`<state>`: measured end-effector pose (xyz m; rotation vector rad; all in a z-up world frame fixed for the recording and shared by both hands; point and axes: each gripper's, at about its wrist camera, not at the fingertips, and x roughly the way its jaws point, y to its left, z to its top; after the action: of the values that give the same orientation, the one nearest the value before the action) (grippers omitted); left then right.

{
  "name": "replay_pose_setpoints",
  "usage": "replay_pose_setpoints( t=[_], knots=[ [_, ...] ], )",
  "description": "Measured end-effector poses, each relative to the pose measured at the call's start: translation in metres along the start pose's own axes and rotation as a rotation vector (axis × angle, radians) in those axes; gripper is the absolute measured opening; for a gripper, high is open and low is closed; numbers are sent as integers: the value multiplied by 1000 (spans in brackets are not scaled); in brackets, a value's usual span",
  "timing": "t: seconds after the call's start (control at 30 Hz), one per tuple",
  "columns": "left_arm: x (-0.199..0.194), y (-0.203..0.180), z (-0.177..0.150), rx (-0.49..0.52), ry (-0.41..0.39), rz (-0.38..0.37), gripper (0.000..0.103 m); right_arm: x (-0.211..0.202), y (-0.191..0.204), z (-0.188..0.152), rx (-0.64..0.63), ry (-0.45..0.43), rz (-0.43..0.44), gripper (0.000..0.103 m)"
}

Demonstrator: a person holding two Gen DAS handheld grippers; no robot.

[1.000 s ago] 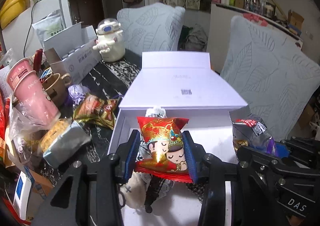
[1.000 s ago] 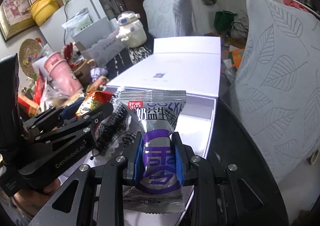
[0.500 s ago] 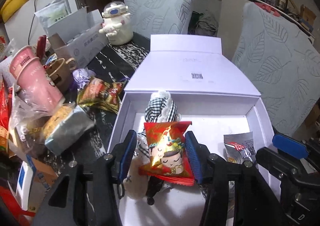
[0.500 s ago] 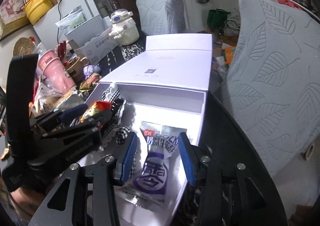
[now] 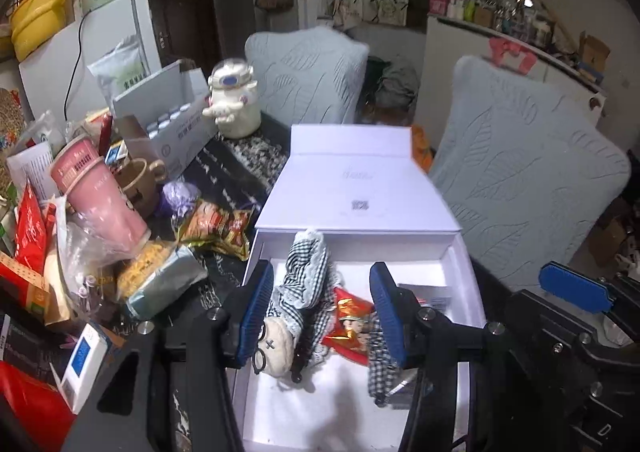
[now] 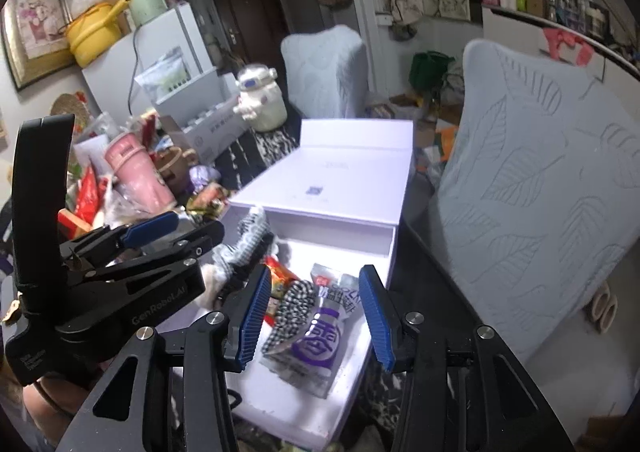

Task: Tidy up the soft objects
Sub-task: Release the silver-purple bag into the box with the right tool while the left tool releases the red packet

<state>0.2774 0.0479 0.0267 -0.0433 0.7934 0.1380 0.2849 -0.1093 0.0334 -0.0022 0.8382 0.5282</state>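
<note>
A white open box (image 5: 460, 272) (image 6: 382, 252) lies on the dark table. Inside it are a checked cloth doll (image 5: 304, 276) (image 6: 248, 240), a red snack packet (image 5: 350, 322) (image 6: 280, 276) and a silver and purple packet (image 6: 320, 336) (image 5: 430, 294). My left gripper (image 5: 324, 312) is open and empty above the doll and the red packet. It also shows in the right wrist view (image 6: 168, 236). My right gripper (image 6: 314, 316) is open and empty above the purple packet. Its blue pad (image 5: 576, 288) shows in the left wrist view.
Left of the box lie a brown snack packet (image 5: 216, 224), a silver pouch (image 5: 160, 284), a pink cup (image 5: 100, 196), a brown mug (image 5: 140, 180) and a white carton (image 5: 168, 124). A robot figure (image 5: 236, 104) stands behind. Pale covered chairs (image 5: 520, 188) stand behind and right.
Both grippers have opened and pulled back and up. The red packet dropped from the left gripper into the box, and the purple packet dropped from the right gripper into the box.
</note>
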Motion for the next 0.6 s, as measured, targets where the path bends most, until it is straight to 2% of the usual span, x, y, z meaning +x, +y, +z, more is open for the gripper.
replay_pose_setpoints(
  t=[0.27,0.6],
  knots=[
    [-63,-3,9,11,-92,-13,50,-55,16,3,-17,-88,-10,46],
    [-138,-11,0,32,-180,-40,50,-128,39,-7,-51,-192,-19,48]
  ],
)
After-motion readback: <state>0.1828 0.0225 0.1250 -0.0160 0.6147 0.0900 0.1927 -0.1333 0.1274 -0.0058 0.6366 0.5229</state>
